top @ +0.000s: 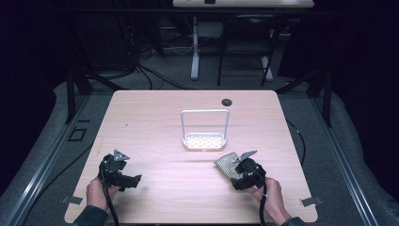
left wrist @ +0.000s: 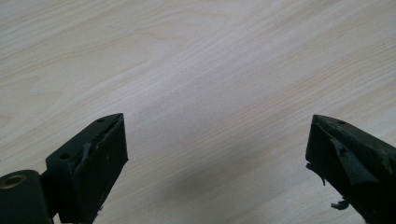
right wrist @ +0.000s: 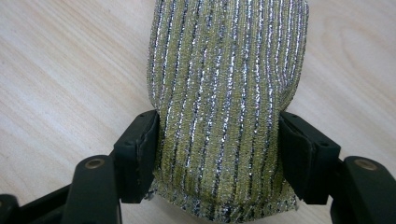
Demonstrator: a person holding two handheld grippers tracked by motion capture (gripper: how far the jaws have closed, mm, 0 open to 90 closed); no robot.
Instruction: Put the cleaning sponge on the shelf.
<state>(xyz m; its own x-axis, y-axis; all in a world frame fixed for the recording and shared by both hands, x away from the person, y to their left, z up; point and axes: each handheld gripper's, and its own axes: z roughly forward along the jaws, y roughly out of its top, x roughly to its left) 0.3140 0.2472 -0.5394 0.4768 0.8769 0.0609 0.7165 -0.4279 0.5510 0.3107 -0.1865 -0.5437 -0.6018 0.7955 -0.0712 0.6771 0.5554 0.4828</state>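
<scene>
The right gripper (right wrist: 218,154) pinches the sparkly sponge (right wrist: 226,93) just beside the white rack (top: 205,141); the left gripper (left wrist: 217,149) is spread wide, farther from the rack.

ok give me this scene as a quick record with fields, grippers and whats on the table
table: light wood table
held thing: green sponge with silver stripes, near the table's front right
right gripper: right gripper, jaws pressed on both sides of the sponge, squeezing it in
left gripper: left gripper, jaws wide apart over bare wood, nothing between them
other thing: white wire rack at the table's middle, beyond the sponge and apart from it
</scene>
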